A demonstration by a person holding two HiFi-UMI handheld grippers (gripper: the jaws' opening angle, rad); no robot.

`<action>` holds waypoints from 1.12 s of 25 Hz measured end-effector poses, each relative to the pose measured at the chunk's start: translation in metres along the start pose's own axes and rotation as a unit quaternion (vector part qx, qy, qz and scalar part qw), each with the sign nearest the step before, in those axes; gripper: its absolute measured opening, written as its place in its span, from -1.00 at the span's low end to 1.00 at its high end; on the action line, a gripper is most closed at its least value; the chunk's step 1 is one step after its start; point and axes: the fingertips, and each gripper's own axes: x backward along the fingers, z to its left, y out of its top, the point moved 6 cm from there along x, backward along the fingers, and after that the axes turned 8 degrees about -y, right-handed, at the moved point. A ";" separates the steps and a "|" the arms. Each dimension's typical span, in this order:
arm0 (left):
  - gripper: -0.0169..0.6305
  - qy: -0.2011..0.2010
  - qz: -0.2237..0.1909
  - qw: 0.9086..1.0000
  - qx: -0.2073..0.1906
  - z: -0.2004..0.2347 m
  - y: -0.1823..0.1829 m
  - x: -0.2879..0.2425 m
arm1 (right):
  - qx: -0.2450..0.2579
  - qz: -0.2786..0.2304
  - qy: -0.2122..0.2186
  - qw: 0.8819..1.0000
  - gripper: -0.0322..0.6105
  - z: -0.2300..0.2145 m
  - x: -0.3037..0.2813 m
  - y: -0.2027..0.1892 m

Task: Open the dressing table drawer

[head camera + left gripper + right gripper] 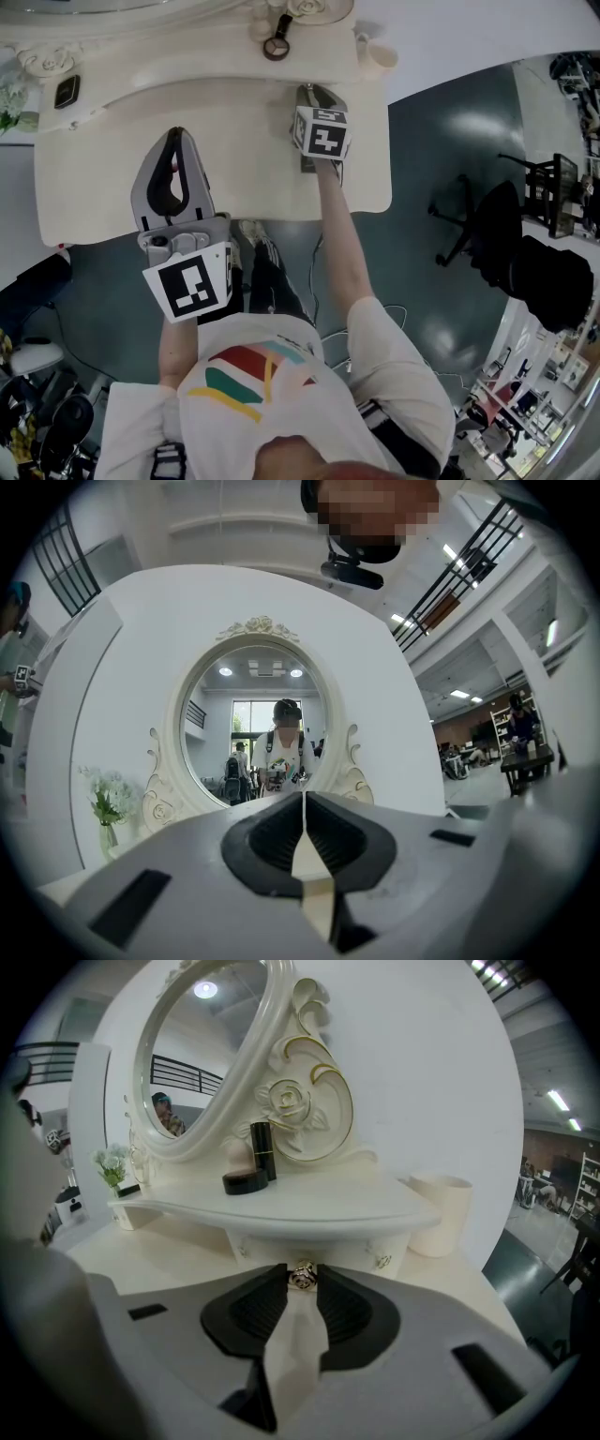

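The cream dressing table (94, 187) has a raised shelf (281, 1208) with a small drawer (272, 1246) beneath it. In the right gripper view, the drawer's round gold knob (302, 1275) sits between the jaw tips of my right gripper (301, 1284), and the pads close against it on both sides. In the head view my right gripper (310, 92) reaches to the shelf at the back of the tabletop. My left gripper (176, 136) hovers over the tabletop's front left, shut with nothing in it. It (304, 795) points level at the oval mirror (253, 724).
A black lipstick (262, 1150) and a black compact (244, 1182) stand on the shelf. A cream cup (441, 1211) sits at the table's right, a flower vase (114, 1171) at its left. An office chair (478, 225) stands on the floor to the right.
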 end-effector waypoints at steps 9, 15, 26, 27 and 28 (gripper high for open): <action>-0.91 0.006 -0.010 1.000 0.018 0.002 0.004 0.000 | 0.014 -0.007 -0.007 1.000 -0.64 0.002 0.003 -0.002; -0.91 0.008 -0.018 1.000 0.024 0.000 0.009 0.002 | 0.016 -0.008 -0.008 1.000 -0.64 0.001 0.010 -0.005; -0.91 -0.007 -0.016 1.000 0.021 -0.004 0.010 0.010 | 0.019 -0.004 -0.012 1.000 -0.64 0.003 0.024 -0.016; -0.91 -0.012 -0.011 1.000 0.018 -0.004 0.007 0.012 | 0.020 -0.004 -0.011 1.000 -0.64 0.004 0.026 -0.017; -0.91 -0.014 -0.008 1.000 0.017 -0.004 0.007 0.013 | 0.021 -0.004 -0.011 1.000 -0.64 0.005 0.027 -0.018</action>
